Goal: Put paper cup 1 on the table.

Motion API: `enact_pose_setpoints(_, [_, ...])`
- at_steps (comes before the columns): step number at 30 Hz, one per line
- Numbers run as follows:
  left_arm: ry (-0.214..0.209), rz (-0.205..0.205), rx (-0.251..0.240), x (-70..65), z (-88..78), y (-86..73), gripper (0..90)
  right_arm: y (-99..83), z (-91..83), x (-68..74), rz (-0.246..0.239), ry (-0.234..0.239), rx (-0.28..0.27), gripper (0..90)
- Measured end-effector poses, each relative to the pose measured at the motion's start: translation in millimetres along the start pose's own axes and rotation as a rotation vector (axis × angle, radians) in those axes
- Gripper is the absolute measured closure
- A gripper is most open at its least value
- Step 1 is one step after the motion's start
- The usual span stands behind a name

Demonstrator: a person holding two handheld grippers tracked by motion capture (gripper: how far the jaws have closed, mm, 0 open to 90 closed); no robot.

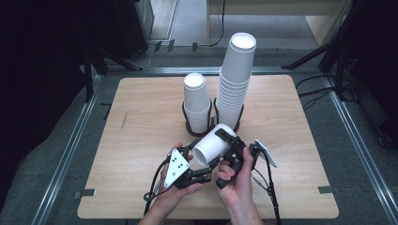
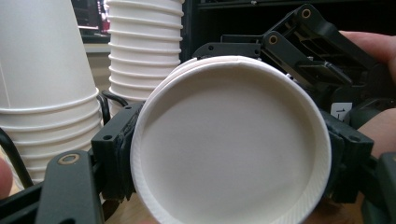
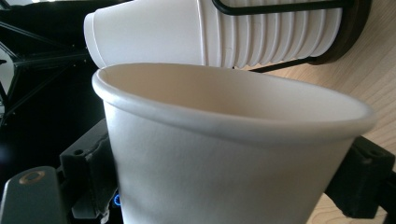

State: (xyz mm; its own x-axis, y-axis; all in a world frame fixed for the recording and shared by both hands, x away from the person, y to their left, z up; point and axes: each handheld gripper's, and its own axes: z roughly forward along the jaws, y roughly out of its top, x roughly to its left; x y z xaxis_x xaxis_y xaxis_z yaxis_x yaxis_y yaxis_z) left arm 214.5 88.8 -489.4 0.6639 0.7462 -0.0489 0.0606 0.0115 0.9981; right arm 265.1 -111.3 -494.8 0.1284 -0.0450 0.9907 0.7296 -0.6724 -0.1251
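Note:
A white paper cup lies on its side above the wooden table, held between both grippers. My left gripper is shut on its base end; in the left gripper view the recessed bottom of the cup faces the camera with a jaw pressed on each side. My right gripper is shut on the same cup nearer its mouth. In the right gripper view the cup's open rim shows, with a jaw on either side of its wall.
Two stacks of white cups stand in black wire holders just behind the grippers: a short stack and a tall stack. Dark stands and cables surround the table. Bare wood lies to the left and right.

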Motion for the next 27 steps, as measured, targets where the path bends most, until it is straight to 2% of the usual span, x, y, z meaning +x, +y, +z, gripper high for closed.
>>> enact_pose_setpoints(7, [-0.006,-0.012,0.012,2.2,-1.3,1.4,20.7,-1.5,0.9,0.0,-0.016,0.011,-0.017,13.4])
enact_pose_setpoints(10, [0.001,-0.012,0.029,2.4,-0.7,1.3,20.6,-1.3,1.9,-1.3,-0.035,0.010,-0.029,13.6])
enact_pose_setpoints(14, [-0.007,-0.037,0.047,5.3,-3.3,3.9,20.8,-1.0,2.8,-3.2,-0.045,0.009,-0.031,14.0])
enact_pose_setpoints(15, [-0.003,-0.032,0.054,5.7,-4.0,5.1,20.3,-0.7,2.9,-3.5,-0.049,0.010,-0.035,14.2])
enact_pose_setpoints(19, [0.002,-0.043,0.083,7.8,-5.4,8.8,12.9,1.0,2.6,-4.8,-0.054,0.005,-0.041,14.3])
enact_pose_setpoints(23, [-0.007,-0.055,0.097,9.8,-6.8,10.9,9.0,2.9,0.6,-3.3,-0.079,0.007,-0.073,14.4])
enact_pose_setpoints(27, [-0.013,-0.066,0.100,10.6,-7.4,11.8,6.7,7.4,-2.6,-0.6,-0.107,-0.025,-0.109,14.4])
